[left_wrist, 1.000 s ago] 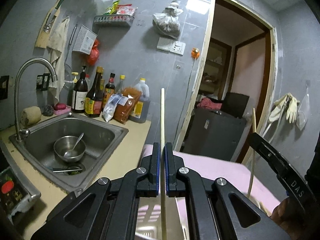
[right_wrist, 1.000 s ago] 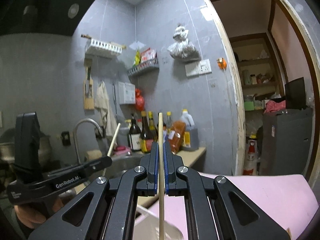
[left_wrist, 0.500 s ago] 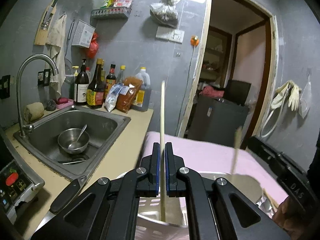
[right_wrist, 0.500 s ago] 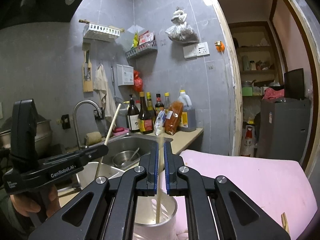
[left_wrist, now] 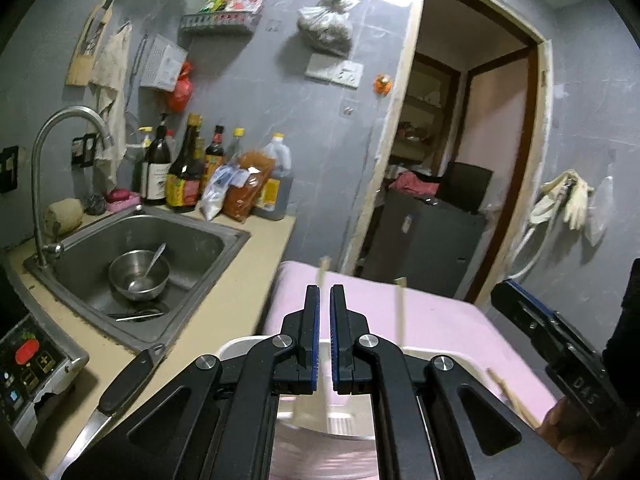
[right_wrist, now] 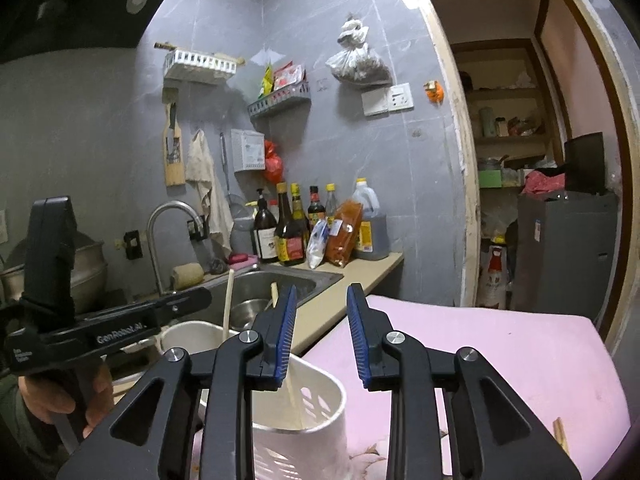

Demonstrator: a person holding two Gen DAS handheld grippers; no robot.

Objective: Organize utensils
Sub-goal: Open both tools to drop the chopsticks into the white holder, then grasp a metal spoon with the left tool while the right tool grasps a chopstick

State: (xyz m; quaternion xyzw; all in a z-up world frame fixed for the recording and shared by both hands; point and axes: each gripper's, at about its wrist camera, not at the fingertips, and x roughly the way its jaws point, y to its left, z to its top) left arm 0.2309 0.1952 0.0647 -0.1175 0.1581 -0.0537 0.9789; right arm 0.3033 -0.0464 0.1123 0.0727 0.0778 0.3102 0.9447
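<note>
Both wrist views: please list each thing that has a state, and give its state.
left gripper: slightly open, holding nothing
right gripper: open, empty
chopsticks: standing in the holder
utensil holder: upright on pink cloth
faucet: no water running

a steel bowl (left_wrist: 138, 276) with a spoon (left_wrist: 150, 266) sits in the sink (left_wrist: 192, 240); sauce bottles (left_wrist: 182, 168) stand behind the sink, against the wall.

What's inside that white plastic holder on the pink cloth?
Two pale chopsticks stand leaning inside the white holder. Its bottom is hidden by the rim and the right gripper, so anything lying lower cannot be seen.
</note>
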